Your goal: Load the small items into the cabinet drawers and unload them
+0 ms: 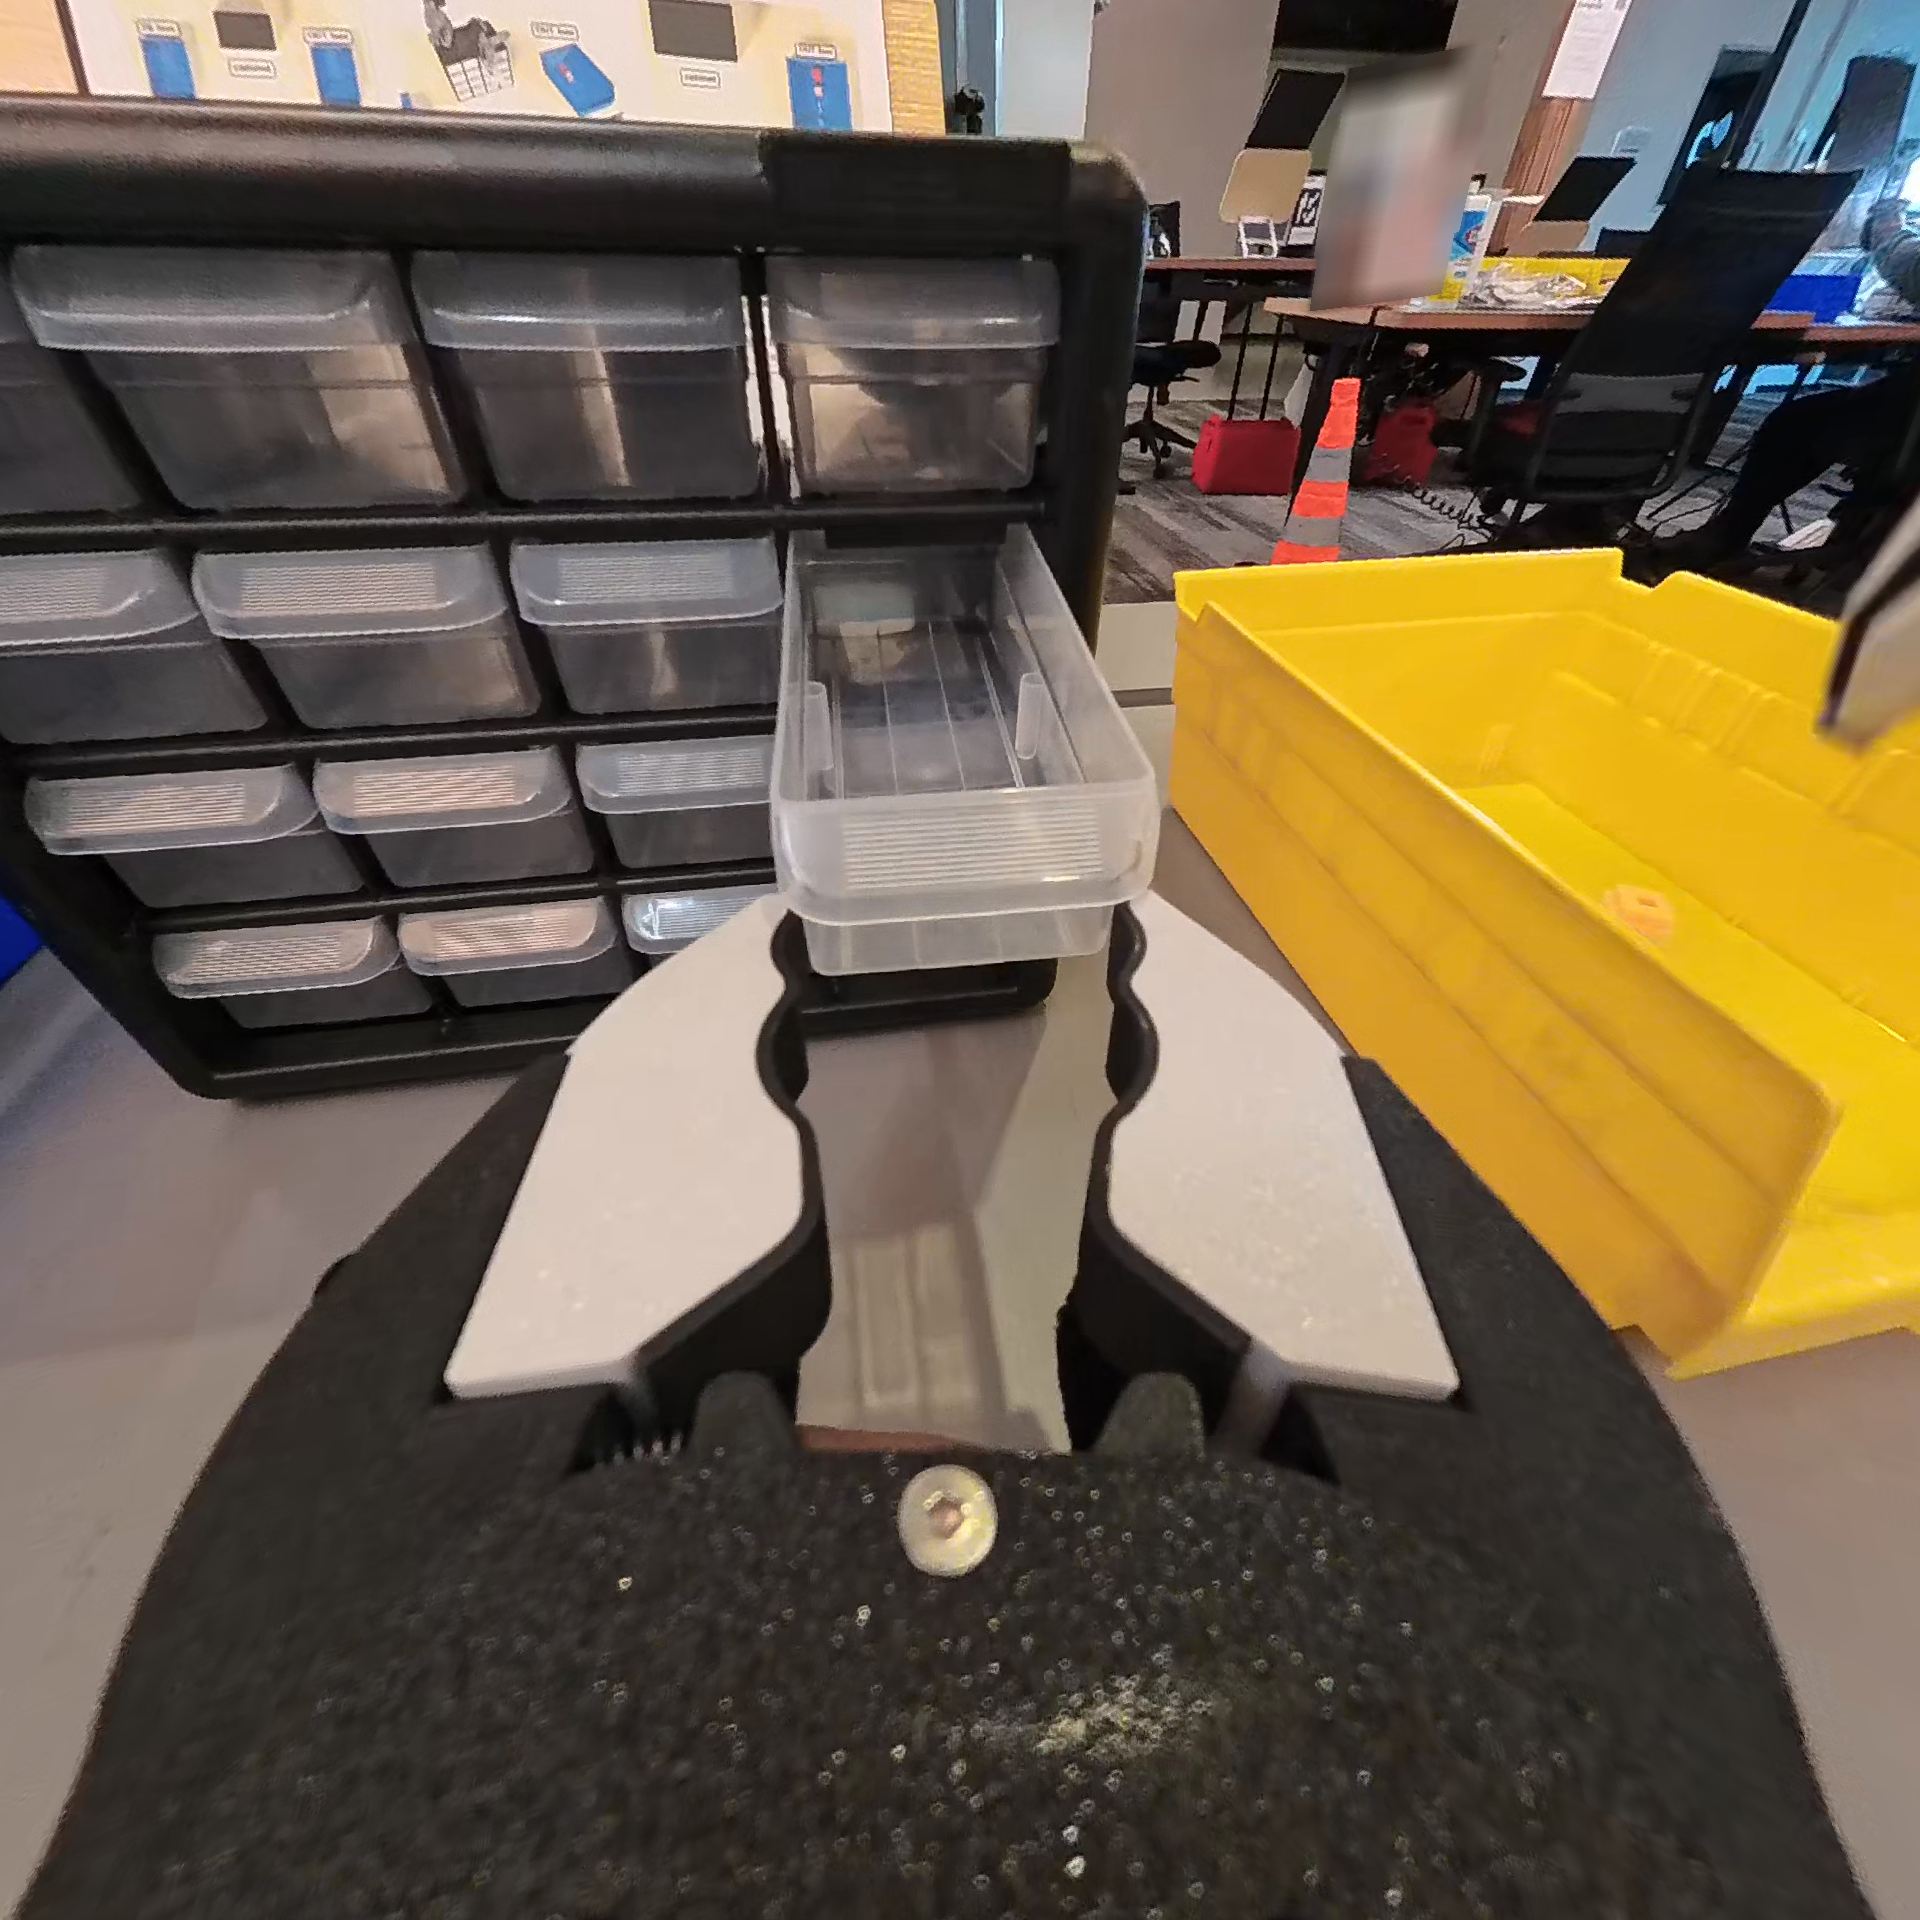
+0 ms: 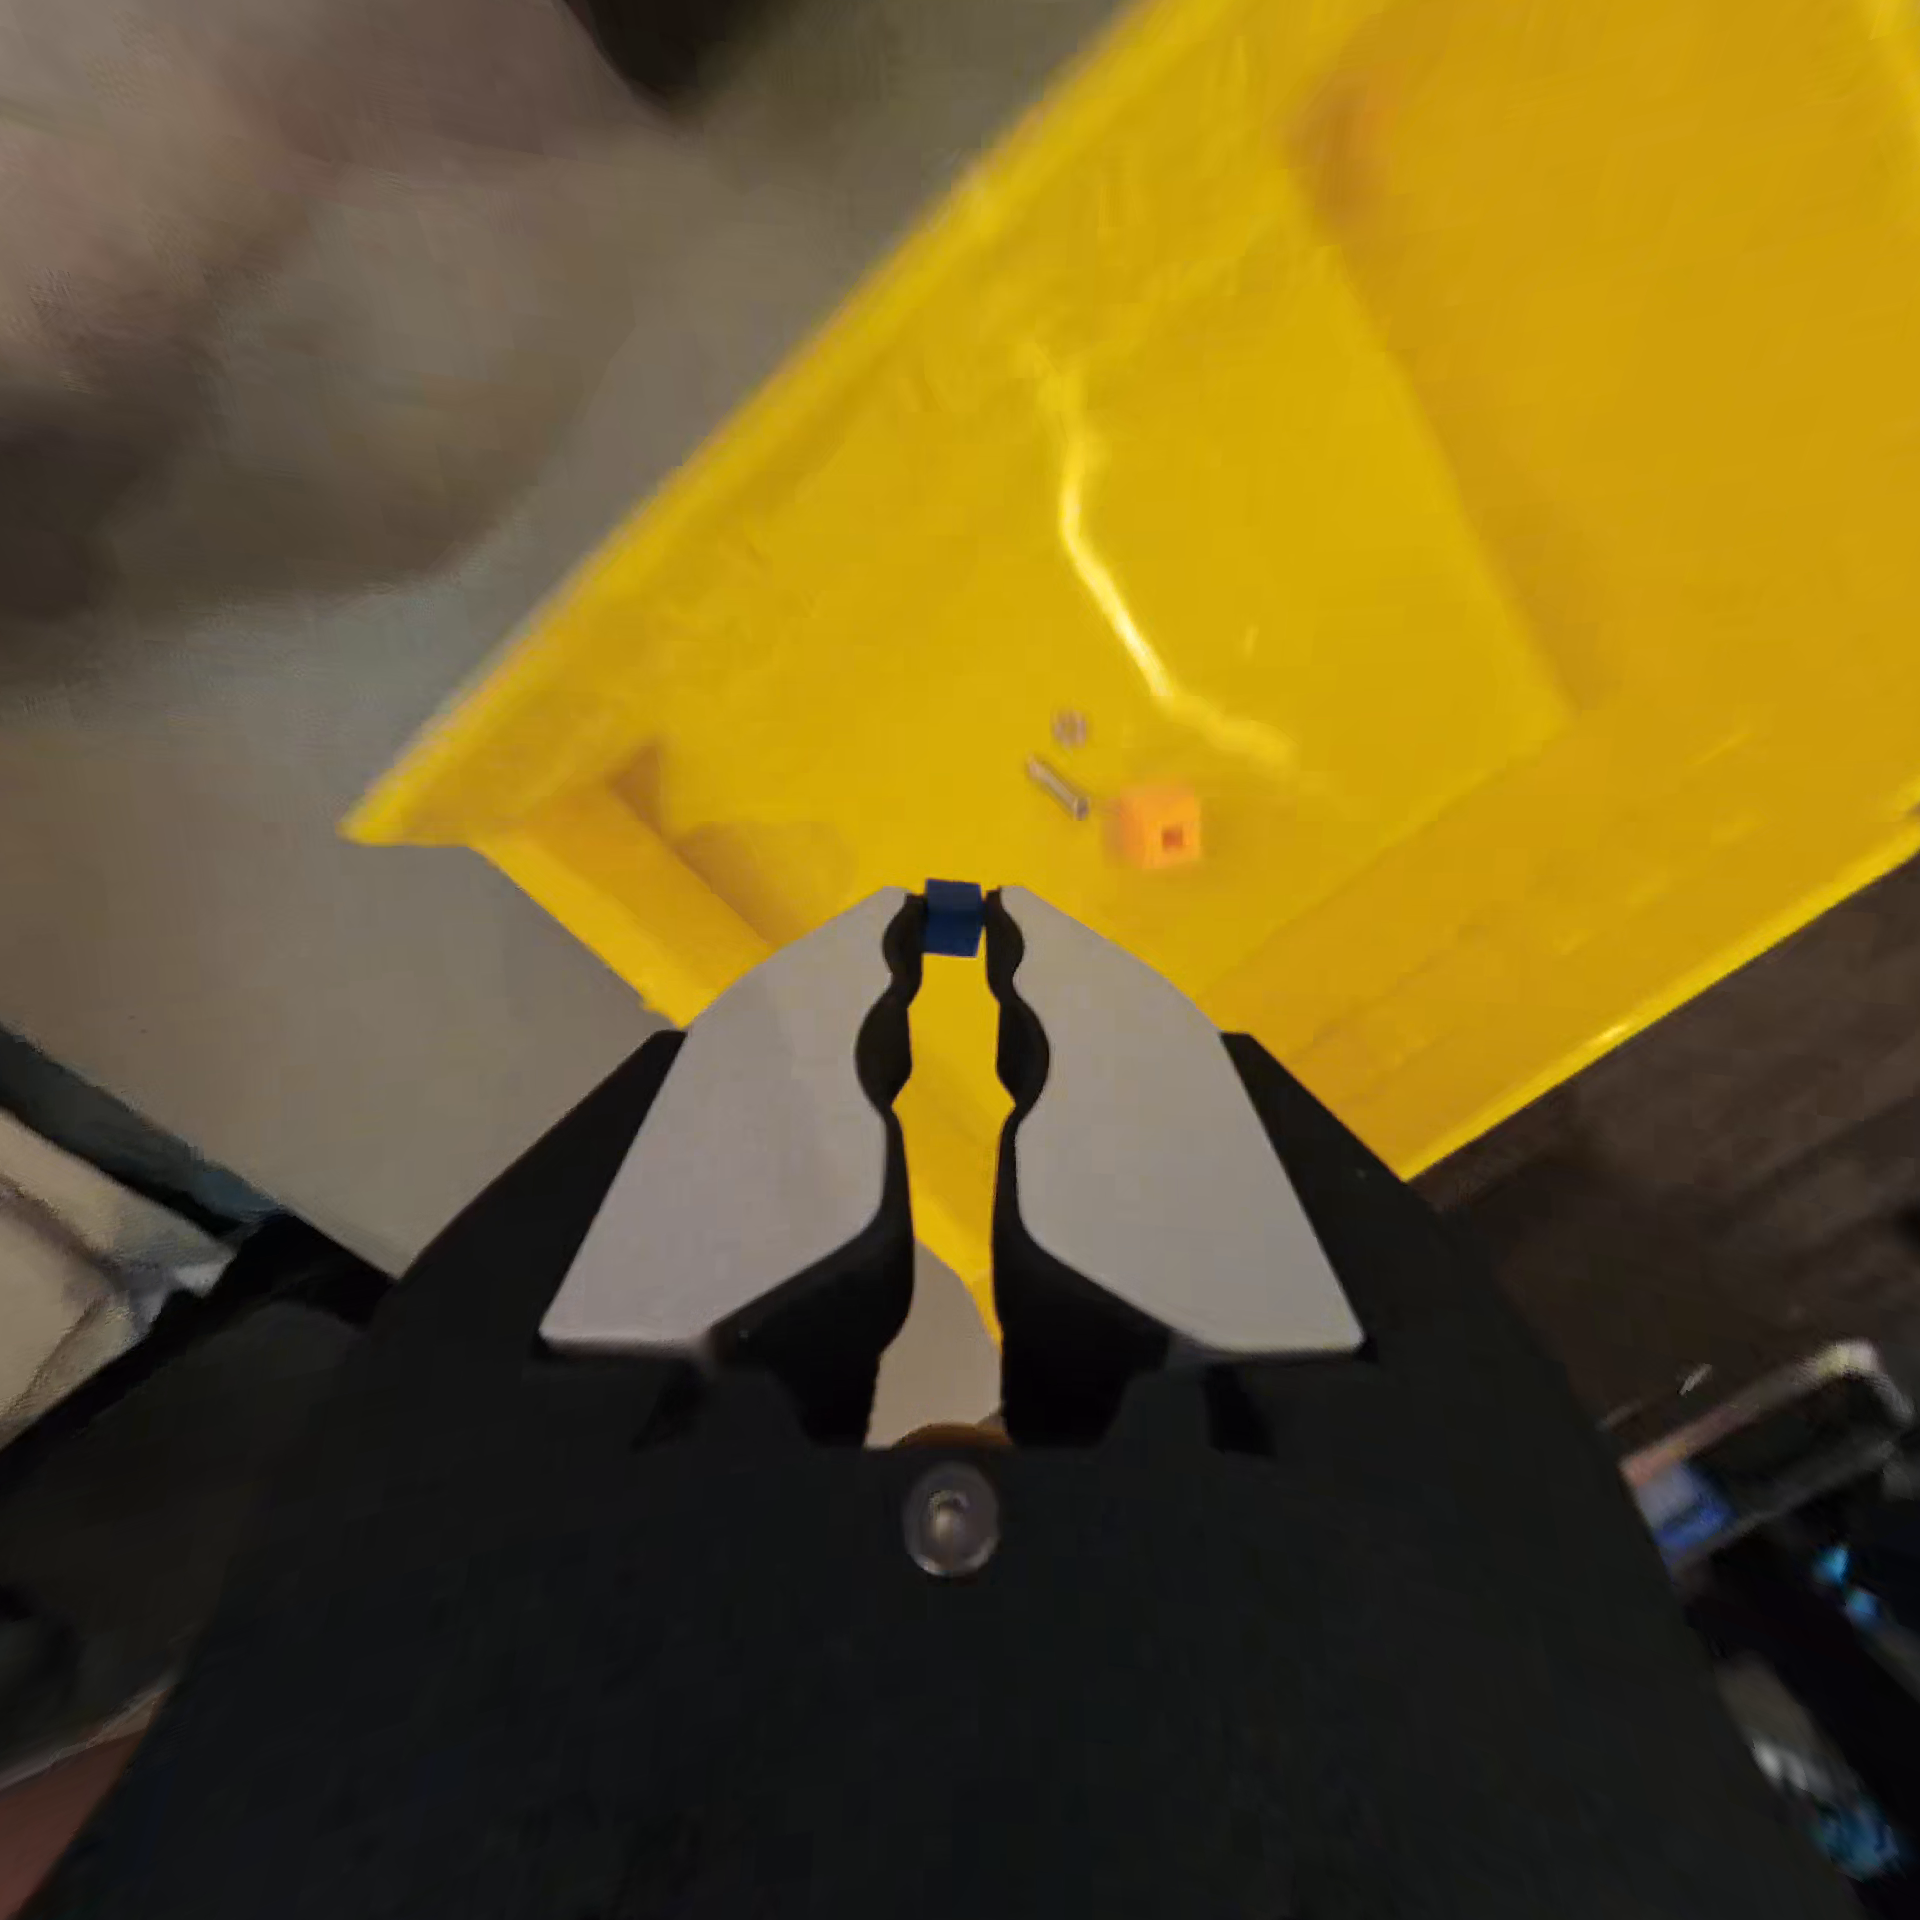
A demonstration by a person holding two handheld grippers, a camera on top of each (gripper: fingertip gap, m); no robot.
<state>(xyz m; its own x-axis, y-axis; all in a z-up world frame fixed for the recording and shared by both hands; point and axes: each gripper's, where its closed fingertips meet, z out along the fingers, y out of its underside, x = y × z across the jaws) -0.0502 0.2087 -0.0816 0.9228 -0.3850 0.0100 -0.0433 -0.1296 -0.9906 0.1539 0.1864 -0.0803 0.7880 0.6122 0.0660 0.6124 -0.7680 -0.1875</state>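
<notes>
While right gripper (image 2: 954, 914) pinches a small blue cube (image 2: 953, 916) over the yellow plastic bin (image 2: 831, 582), left gripper (image 1: 956, 935) — jaws apart, empty — faces the pulled-out clear plastic drawer (image 1: 961, 790), orange cube (image 2: 1158, 824) far right.

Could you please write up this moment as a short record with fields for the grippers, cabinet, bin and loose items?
left gripper: open, jaws either side of the pulled-out drawer's front
right gripper: shut on blue cube, above the bin
cabinet: black frame, one clear drawer pulled out
bin: yellow, right of cabinet
in bin: orange cube, metal pin
</notes>
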